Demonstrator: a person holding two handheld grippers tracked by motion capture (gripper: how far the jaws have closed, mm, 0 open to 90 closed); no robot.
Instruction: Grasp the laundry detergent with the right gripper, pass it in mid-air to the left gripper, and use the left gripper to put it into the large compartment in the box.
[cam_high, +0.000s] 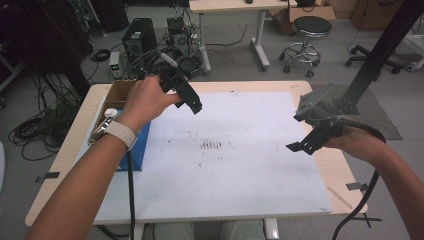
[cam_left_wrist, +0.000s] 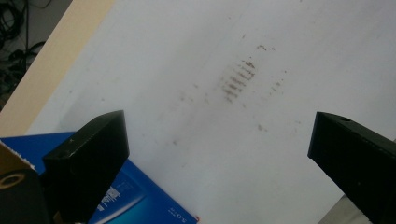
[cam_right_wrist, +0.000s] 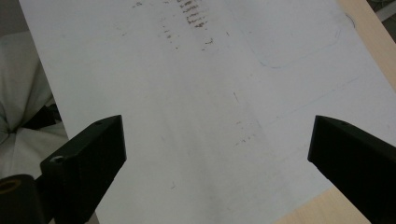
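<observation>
cardboard box (cam_high: 120, 91) and blue carton (cam_high: 138, 150) at the table's left edge, left gripper (cam_high: 192, 105) raised just beside them – jaws wide, empty, white stained mat (cam_high: 240, 175) across the middle, right gripper (cam_high: 300, 146) over the mat's right edge – jaws wide, empty

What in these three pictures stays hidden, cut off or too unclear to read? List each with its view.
- Cardboard box contents, high view: the left hand covers them.
- Print on the blue box, left gripper view: too small and blurred, partly behind one of the fingers.
- Right gripper grip, high view: the hand is largely behind the gripper's body.
- Brown smudges, right gripper view: cut off by the top edge.
</observation>
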